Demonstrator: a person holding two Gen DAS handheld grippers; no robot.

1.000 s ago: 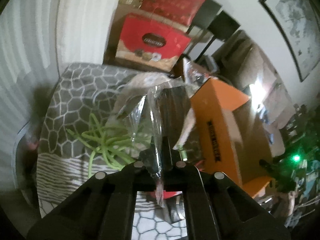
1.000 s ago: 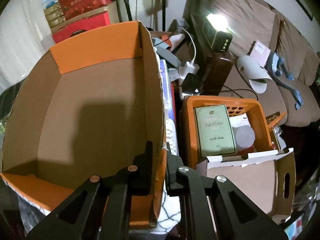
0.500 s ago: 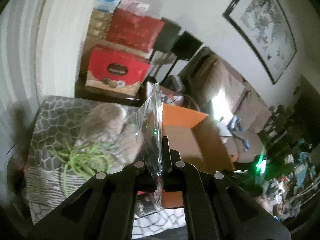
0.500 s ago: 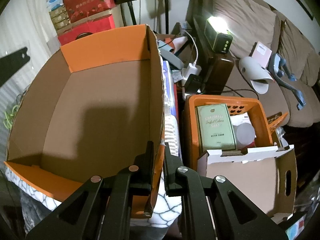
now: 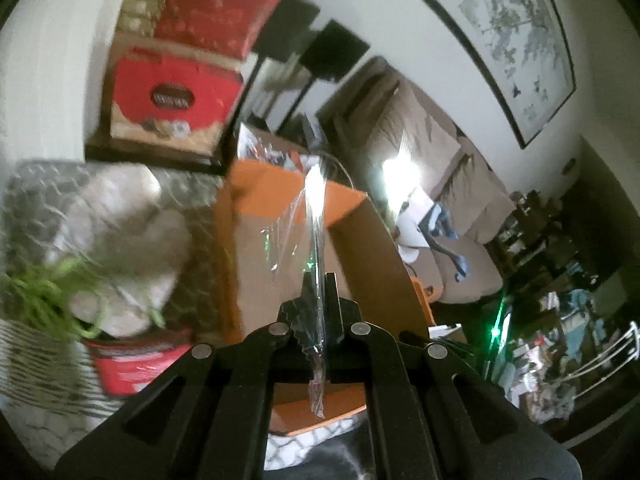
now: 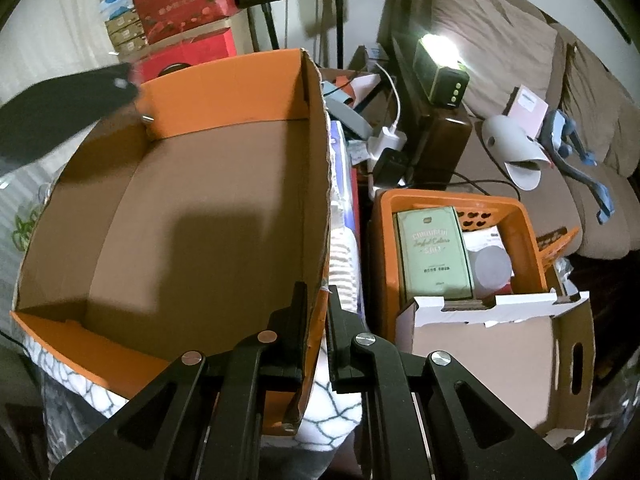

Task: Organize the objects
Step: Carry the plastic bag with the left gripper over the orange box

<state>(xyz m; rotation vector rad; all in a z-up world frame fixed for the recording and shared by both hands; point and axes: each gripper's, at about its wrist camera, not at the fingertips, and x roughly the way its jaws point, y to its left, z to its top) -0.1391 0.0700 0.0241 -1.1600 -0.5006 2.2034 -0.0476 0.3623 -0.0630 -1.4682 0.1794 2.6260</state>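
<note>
Left gripper [image 5: 316,312], clamped on clear plastic bag [image 5: 310,216], now swung from the green cords to above orange box [image 6: 192,208]; right gripper [image 6: 318,308] pinching box wall. Ready to drop.

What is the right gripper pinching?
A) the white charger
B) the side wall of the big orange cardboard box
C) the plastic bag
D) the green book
B: the right gripper has its jaws closed on the near wall of the orange cardboard box, one finger inside and one outside.
</note>
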